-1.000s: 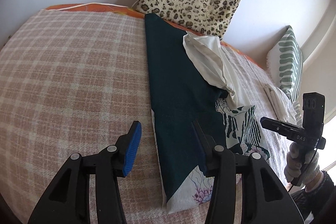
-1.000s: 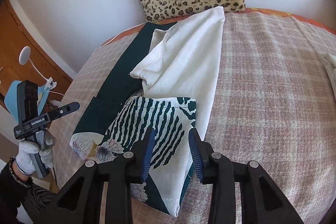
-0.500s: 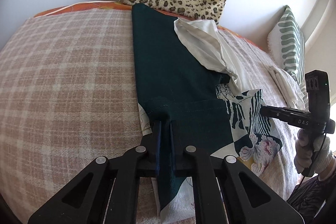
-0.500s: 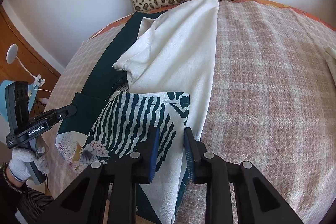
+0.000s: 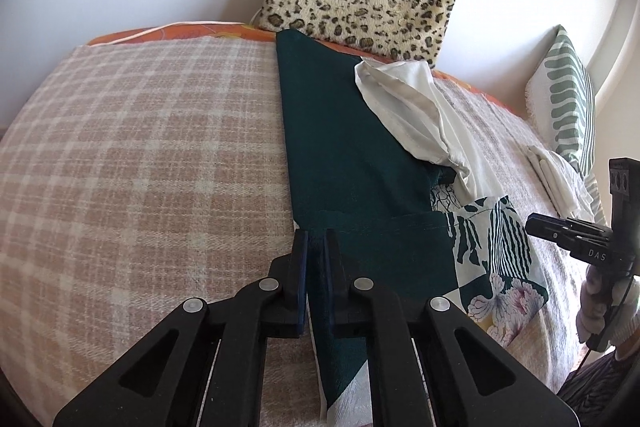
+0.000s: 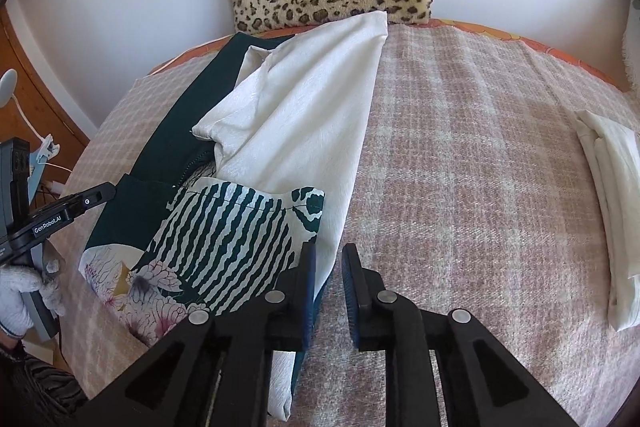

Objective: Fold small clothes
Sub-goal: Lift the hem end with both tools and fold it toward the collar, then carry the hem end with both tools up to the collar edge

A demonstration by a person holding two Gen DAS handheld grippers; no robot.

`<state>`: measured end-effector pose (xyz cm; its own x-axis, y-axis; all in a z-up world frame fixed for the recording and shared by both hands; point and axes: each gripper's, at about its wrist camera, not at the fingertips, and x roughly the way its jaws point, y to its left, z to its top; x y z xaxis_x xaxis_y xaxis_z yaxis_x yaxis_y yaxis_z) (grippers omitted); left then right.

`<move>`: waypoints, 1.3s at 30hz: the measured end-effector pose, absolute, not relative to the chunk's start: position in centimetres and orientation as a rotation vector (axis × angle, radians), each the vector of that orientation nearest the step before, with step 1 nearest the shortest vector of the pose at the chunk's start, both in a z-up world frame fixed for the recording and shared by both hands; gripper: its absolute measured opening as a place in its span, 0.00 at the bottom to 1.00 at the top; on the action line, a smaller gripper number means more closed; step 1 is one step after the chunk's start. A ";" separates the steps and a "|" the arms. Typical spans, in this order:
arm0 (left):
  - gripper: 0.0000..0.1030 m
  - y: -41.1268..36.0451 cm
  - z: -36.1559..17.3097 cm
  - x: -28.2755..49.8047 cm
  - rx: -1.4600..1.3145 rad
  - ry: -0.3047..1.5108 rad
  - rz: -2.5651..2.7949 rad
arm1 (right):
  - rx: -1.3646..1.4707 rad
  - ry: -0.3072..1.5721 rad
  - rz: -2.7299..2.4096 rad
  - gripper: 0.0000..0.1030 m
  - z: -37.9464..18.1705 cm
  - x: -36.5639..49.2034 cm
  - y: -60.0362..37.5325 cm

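Two tongs are working one long dark-green garment with white lining and a zebra-and-flower print hem (image 5: 352, 155), which lies lengthwise on the pink-and-cream checked bed blanket (image 5: 140, 155), running from 6 toward 12 o'clock. Your left tongs (image 5: 316, 247) are pinched shut on its green edge fold. Your right tongs (image 6: 329, 267) have just been opening and stand narrowly apart, the white edge (image 6: 320, 131) lying against the left pad only, so nothing is gripped there. Lift now and you may drag one side alone, skewing the fold; the slippery lining could also slide out. At 3 o'clock, a folded white cloth (image 6: 612, 203) lies well apart.
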<state>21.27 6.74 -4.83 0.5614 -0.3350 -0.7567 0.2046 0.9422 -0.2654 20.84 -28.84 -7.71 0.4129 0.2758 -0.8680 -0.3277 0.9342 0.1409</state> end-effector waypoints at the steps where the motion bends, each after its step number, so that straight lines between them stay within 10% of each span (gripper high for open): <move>1: 0.09 6.7 -4.4 21.1 -0.147 0.907 -0.321 | -0.053 1.059 0.406 0.38 -7.3 20.5 -28.6; 9: 0.10 5.1 -3.8 20.4 -0.110 0.901 -0.386 | -0.053 1.126 0.426 0.32 -8.7 20.9 -27.2; 15: 0.10 4.2 -5.6 20.8 -0.063 0.962 -0.376 | 0.029 1.165 0.404 0.00 -9.3 20.6 -28.1; 21: 0.10 4.2 -6.3 20.9 -0.046 0.981 -0.356 | -0.090 1.135 0.360 0.02 -8.7 19.9 -27.8; 24: 0.10 4.5 -5.4 20.8 -0.058 0.966 -0.346 | -0.123 1.110 0.380 0.31 -8.1 19.7 -27.2; 32: 0.11 6.4 -1.8 21.8 -0.125 0.877 -0.346 | -0.122 1.006 0.406 0.32 -5.3 20.3 -27.5; 39: 0.32 7.9 -0.9 24.9 -0.201 0.883 -0.350 | -0.076 0.979 0.404 0.33 -5.1 22.3 -28.5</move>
<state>24.88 7.88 -0.88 0.5829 -0.3796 -0.7184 0.2157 0.9247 -0.3136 22.26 -28.51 -5.11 0.4903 0.2984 -0.8189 -0.3660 0.9232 0.1173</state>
